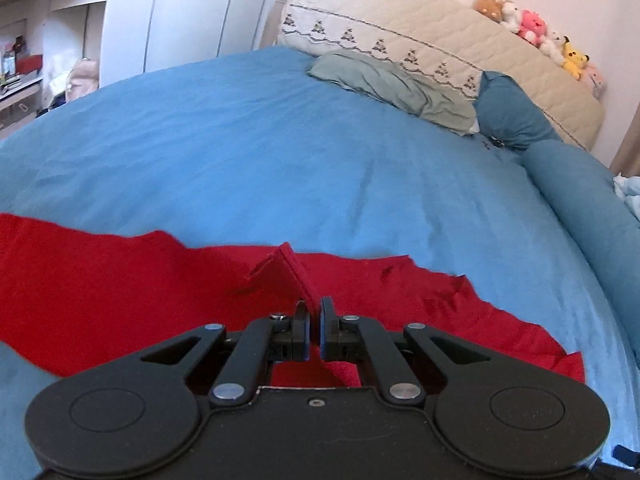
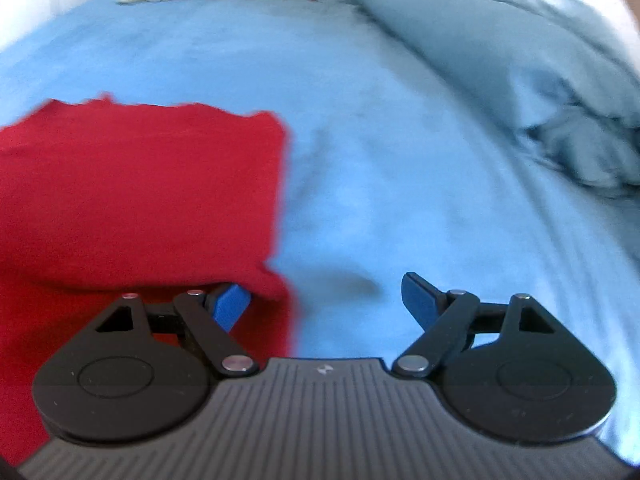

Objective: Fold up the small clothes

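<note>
The left gripper [image 1: 315, 312] is pinching a hemmed edge of the red garment [image 1: 120, 292], its jaws pressed almost together on the cloth, and the pinched fold is standing up in a small peak just ahead of the fingertips. The rest of the garment is lying spread across the near part of the bed [image 1: 260, 152], on the blue sheet, running from the left edge of the left wrist view past the gripper to a ragged edge on the right.

In the right wrist view the right gripper [image 2: 332, 300] is hovering low over the bed [image 2: 400, 160] with its jaws standing wide and nothing pressed between them. Its left finger, with a blue pad [image 2: 230, 304], is sitting over the right-hand edge of the red garment [image 2: 140, 192]; whether it is touching the cloth cannot be told. The other finger is hanging over bare blue sheet. This view is blurred.

Farther up the bed, a grey-green cloth [image 1: 392, 88] is lying crumpled against a cream quilted bolster [image 1: 440, 36], beside a dark blue pillow [image 1: 508, 112]. A long blue-grey roll of bedding [image 1: 580, 204] is running down the right side. A row of plush toys [image 1: 532, 28] is sitting on top of the bolster, and white shelves [image 1: 48, 40] are standing beyond the bed on the left.
</note>
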Motion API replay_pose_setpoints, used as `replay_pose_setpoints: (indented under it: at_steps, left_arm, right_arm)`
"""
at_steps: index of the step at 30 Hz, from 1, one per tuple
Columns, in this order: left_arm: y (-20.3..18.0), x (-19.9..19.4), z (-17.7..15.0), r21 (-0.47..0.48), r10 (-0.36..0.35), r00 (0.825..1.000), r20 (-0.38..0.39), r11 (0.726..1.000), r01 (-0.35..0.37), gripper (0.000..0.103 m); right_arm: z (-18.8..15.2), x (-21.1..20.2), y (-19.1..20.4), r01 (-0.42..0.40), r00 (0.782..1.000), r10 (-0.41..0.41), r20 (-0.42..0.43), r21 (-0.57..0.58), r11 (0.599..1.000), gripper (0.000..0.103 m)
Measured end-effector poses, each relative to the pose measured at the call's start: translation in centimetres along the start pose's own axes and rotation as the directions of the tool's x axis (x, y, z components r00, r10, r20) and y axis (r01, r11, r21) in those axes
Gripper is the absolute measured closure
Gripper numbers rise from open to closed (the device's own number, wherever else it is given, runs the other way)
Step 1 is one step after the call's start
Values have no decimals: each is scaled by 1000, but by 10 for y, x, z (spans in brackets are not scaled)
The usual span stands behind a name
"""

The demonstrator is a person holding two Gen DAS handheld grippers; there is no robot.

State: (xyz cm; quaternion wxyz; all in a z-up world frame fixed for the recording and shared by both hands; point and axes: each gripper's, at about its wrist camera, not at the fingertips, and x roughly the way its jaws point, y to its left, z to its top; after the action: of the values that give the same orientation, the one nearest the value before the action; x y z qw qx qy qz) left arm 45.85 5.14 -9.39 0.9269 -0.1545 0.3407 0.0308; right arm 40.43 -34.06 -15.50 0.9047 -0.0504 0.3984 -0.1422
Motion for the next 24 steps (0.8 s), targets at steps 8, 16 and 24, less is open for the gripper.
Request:
replay_pose_setpoints:
  at_steps: [8, 16, 24]
  left_arm:
    - [26, 11, -28, 39, 25, 994, -110, 999, -21, 93]
    - [62, -22, -42, -14, 154, 974, -164, 987, -158, 72]
    - [20, -20, -7, 131, 20, 994, -112, 991, -6, 42]
  right_arm:
    - [-7, 1, -14, -29, 999, 29, -23, 12, 1000, 4]
    - [2, -14, -17, -89, 996, 88, -10, -83, 993, 3]
    - [23, -27, 25, -332, 942, 333, 30, -37, 943, 0]
